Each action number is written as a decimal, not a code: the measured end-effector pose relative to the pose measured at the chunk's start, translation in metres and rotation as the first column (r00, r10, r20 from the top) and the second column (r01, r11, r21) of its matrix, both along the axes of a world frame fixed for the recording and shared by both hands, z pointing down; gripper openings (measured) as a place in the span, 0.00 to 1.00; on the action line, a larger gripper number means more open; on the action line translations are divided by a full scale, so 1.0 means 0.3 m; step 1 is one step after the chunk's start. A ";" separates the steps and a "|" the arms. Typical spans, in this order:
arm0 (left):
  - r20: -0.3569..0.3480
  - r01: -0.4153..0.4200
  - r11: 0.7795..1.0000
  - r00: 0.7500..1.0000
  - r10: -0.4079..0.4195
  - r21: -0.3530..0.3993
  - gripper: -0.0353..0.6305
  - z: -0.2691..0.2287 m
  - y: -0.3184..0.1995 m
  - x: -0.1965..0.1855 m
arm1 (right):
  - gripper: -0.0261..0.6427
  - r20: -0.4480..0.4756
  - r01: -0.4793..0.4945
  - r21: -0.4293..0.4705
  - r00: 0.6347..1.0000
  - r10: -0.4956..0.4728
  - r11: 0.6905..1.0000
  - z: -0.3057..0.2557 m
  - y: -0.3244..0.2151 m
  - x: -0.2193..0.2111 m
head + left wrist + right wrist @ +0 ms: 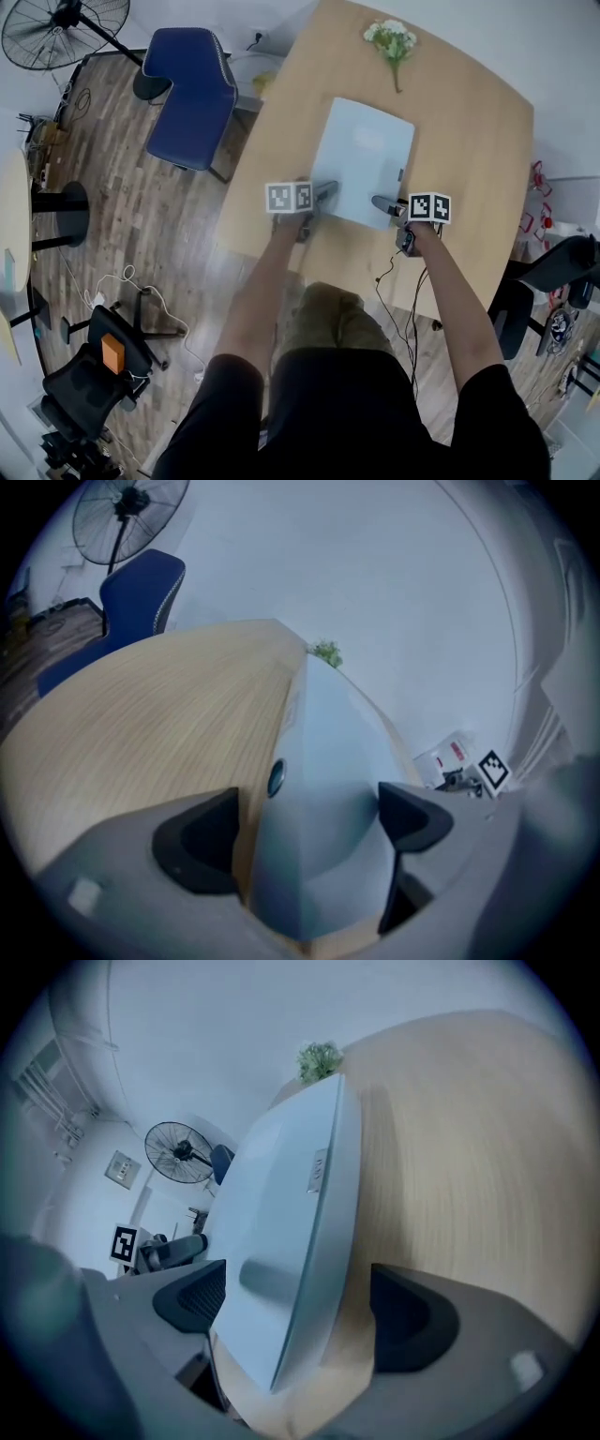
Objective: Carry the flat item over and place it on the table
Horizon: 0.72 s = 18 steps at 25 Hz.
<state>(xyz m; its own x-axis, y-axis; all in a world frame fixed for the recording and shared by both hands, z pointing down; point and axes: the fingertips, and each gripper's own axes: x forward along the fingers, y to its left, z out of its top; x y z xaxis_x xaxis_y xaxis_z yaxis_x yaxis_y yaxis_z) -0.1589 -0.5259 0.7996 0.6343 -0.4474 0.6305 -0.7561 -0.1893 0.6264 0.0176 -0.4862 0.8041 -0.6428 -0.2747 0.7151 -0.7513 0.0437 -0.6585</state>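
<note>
The flat item (361,159), a pale grey slab like a closed laptop, lies flat on the wooden table (469,122). My left gripper (323,192) is at its near left corner and my right gripper (384,203) at its near right corner. In the left gripper view the slab's (323,761) edge runs between the wide-apart jaws of the left gripper (305,822), with bare wood showing beside the left pad. In the right gripper view the slab (281,1241) sits between the spread jaws of the right gripper (300,1302), with a gap at the right pad. Neither gripper presses on it.
A small bunch of white flowers (392,39) lies at the table's far side. A blue chair (192,94) stands to the left of the table, a floor fan (66,28) behind it. Black office chairs (94,375) stand at the lower left and at the right. A cable (394,281) hangs off the near edge.
</note>
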 end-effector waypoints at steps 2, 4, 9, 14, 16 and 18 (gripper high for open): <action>-0.015 0.015 1.000 1.000 -0.015 0.021 0.76 -0.009 0.011 -0.008 | 0.77 -0.010 -0.020 0.015 1.000 0.020 1.000 -0.017 0.014 0.031; -0.015 0.017 0.998 1.000 -0.016 0.060 0.76 -0.027 0.022 -0.028 | 0.77 0.016 -0.036 0.026 0.999 0.036 0.999 -0.042 0.015 0.044; -0.024 0.042 0.994 0.999 -0.040 0.102 0.76 -0.101 0.116 -0.129 | 0.72 0.118 -0.022 0.107 0.993 0.009 0.994 -0.137 0.075 -0.008; -0.092 0.101 0.980 0.992 -0.086 0.174 0.76 -0.270 0.250 -0.163 | 0.71 0.121 0.124 0.277 0.979 -0.162 0.953 -0.321 0.180 -0.082; -0.139 0.131 0.969 0.985 -0.104 0.209 0.76 -0.364 0.308 -0.152 | 0.71 0.097 0.179 0.365 0.969 -0.229 0.913 -0.419 0.239 -0.101; -0.169 0.149 0.957 0.980 -0.109 0.247 0.76 -0.461 0.374 -0.143 | 0.71 0.070 0.213 0.432 0.961 -0.268 0.876 -0.512 0.303 -0.114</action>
<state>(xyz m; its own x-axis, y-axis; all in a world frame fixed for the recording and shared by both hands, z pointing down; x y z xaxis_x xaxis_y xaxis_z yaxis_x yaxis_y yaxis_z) -0.2019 -0.4137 0.6612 0.6398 -0.6658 0.3839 -0.6846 -0.2668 0.6783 -0.0166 -0.3952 0.6505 -0.8026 -0.3545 0.4798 -0.5962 0.5030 -0.6257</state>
